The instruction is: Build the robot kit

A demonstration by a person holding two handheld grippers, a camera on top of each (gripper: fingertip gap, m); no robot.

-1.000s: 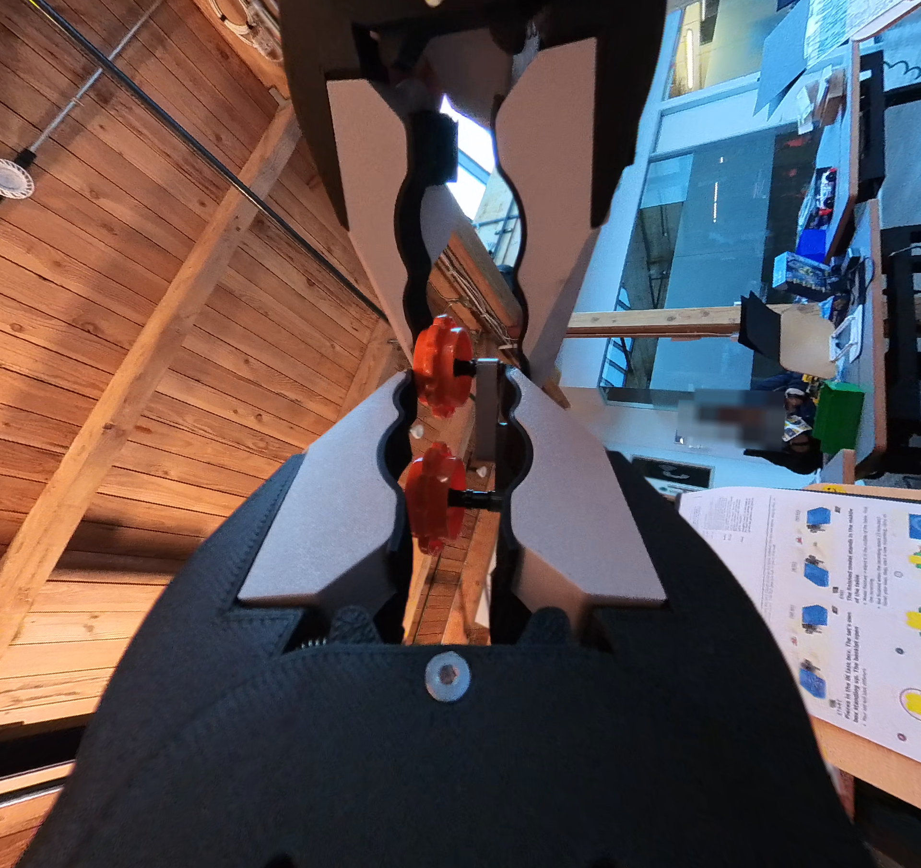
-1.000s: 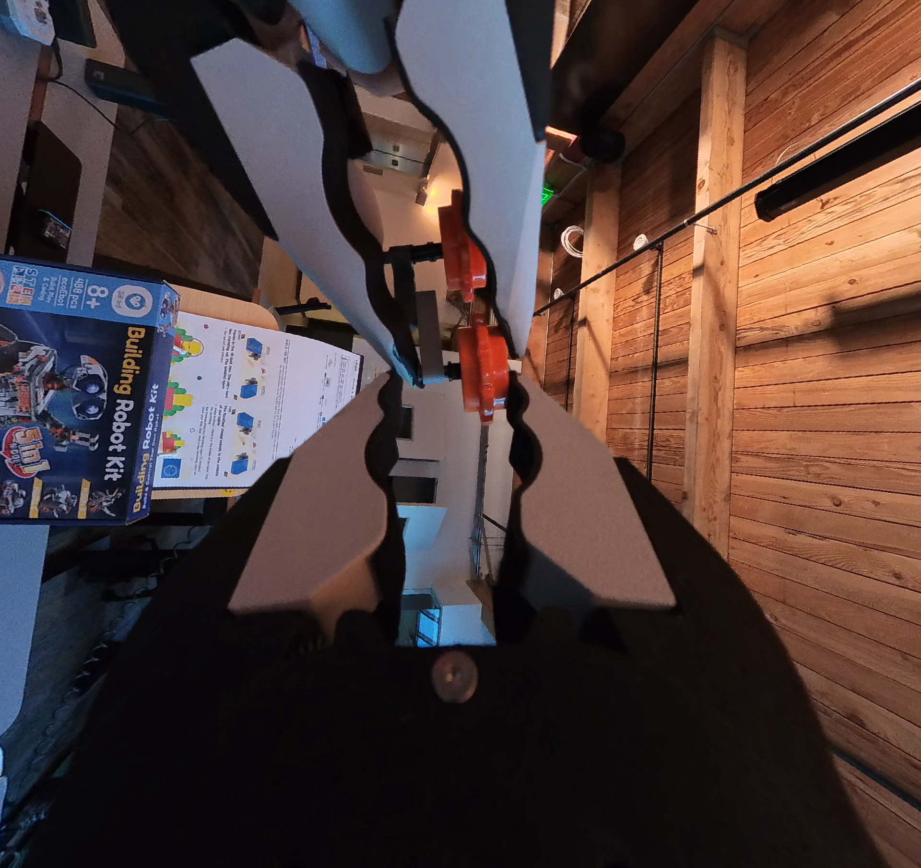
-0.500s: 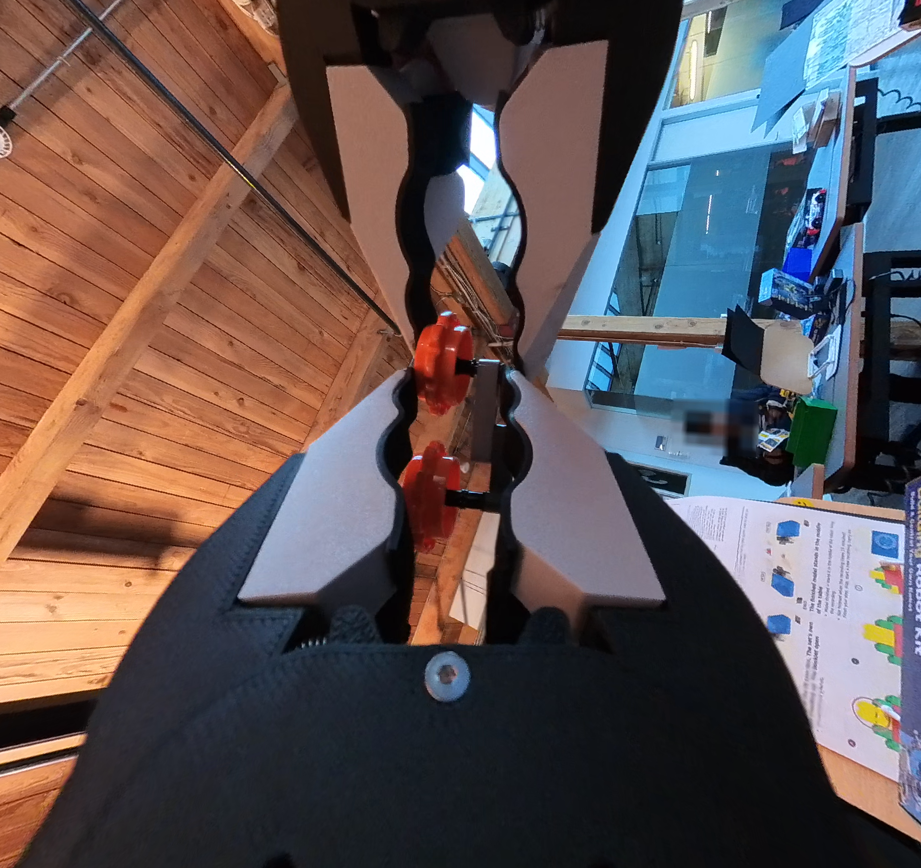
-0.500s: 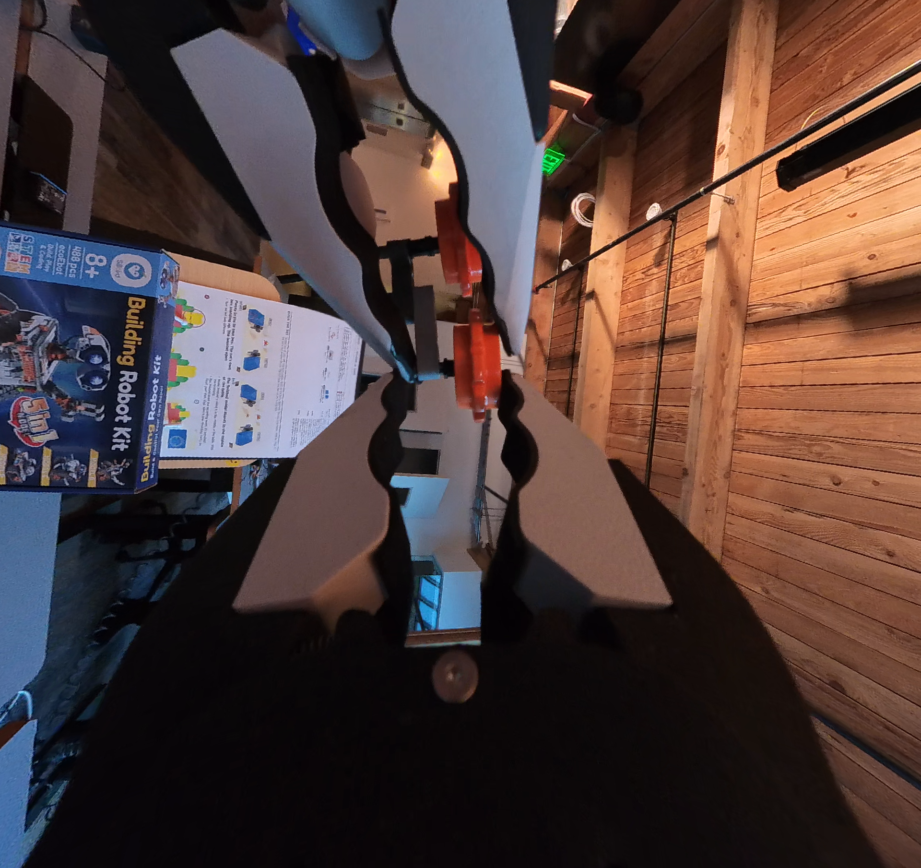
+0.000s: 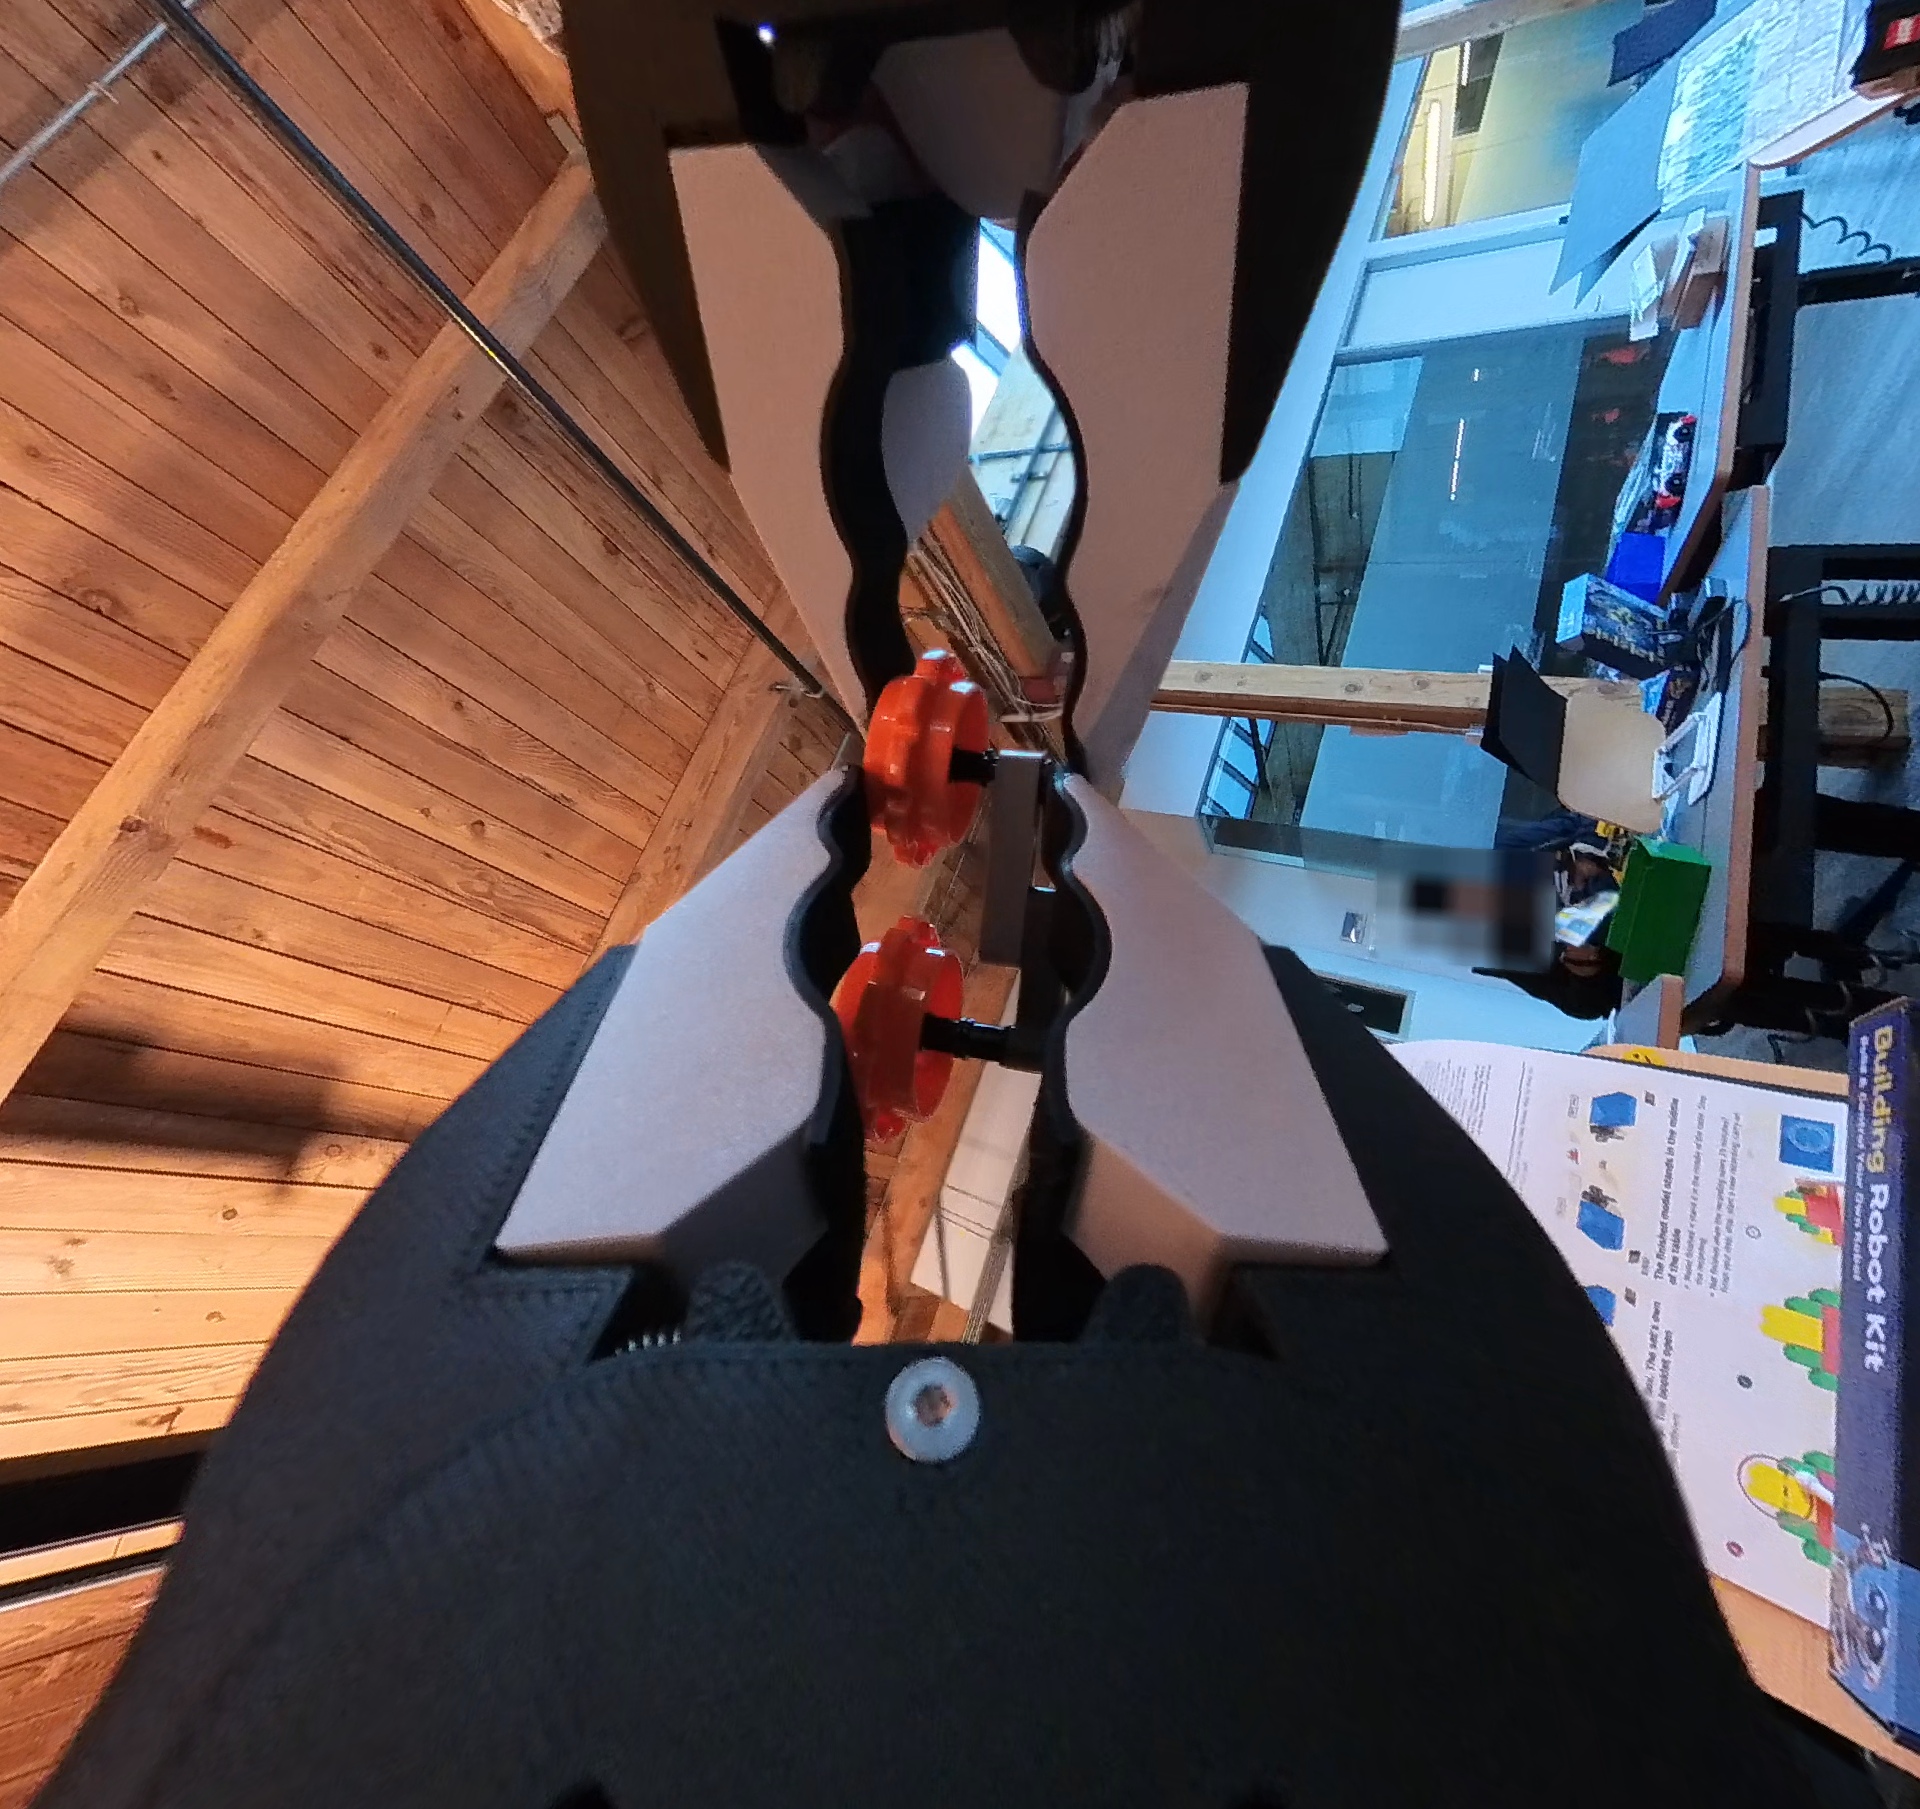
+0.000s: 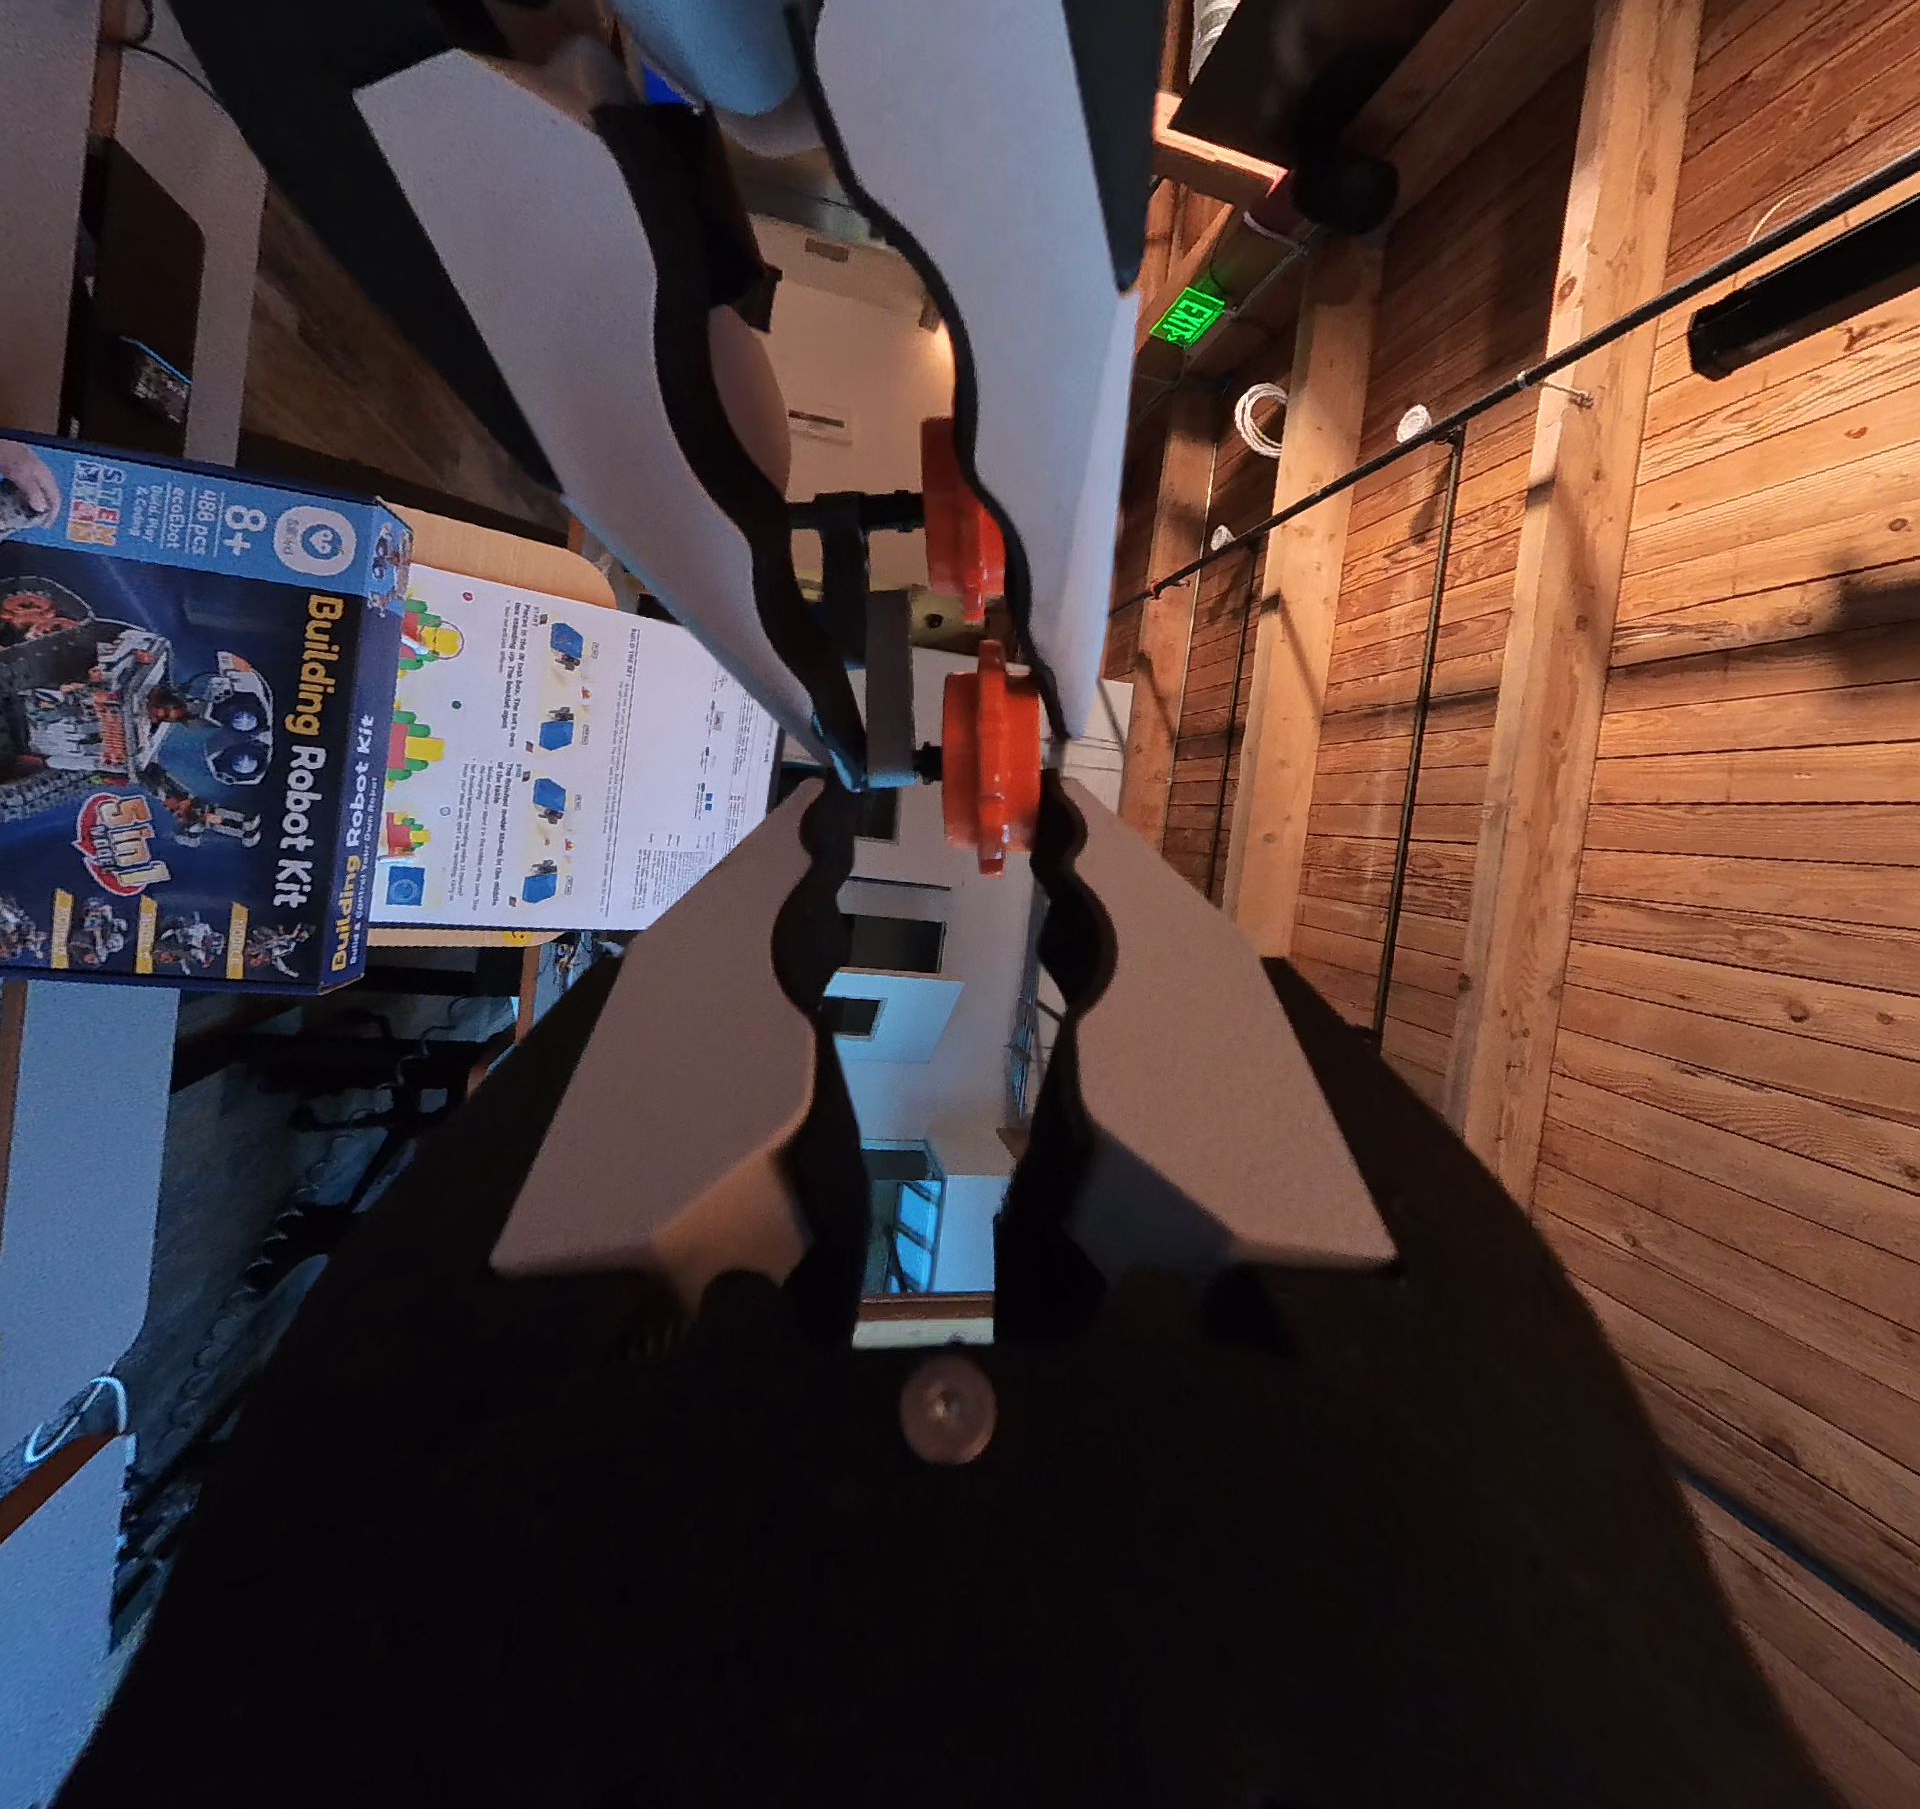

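**Two grippers meeting tip to tip on one small wheeled part**

Pinching a small assembly between narrowly parted fingers, the left gripper is holding a grey bar that carries two orange toothed wheels on short black axles. The nearer wheel is sitting between the fingers, its axle reaching across to the right-hand finger; the bar is lying against that same finger's wavy black edge. The right gripper is facing the left one, tips almost touching, and is gripping the same assembly from the opposite end, its gap equally narrow. In the right wrist view one wheel is lodged at the fingertips, while the other is lying inside the opposing gripper's fingers.

Both grippers are pointing upward, so wooden ceiling planks and beams are filling much of each view. Off to one side a printed instruction sheet is showing, with a dark blue kit box just beside it. Farther off, desks with clutter are visible.
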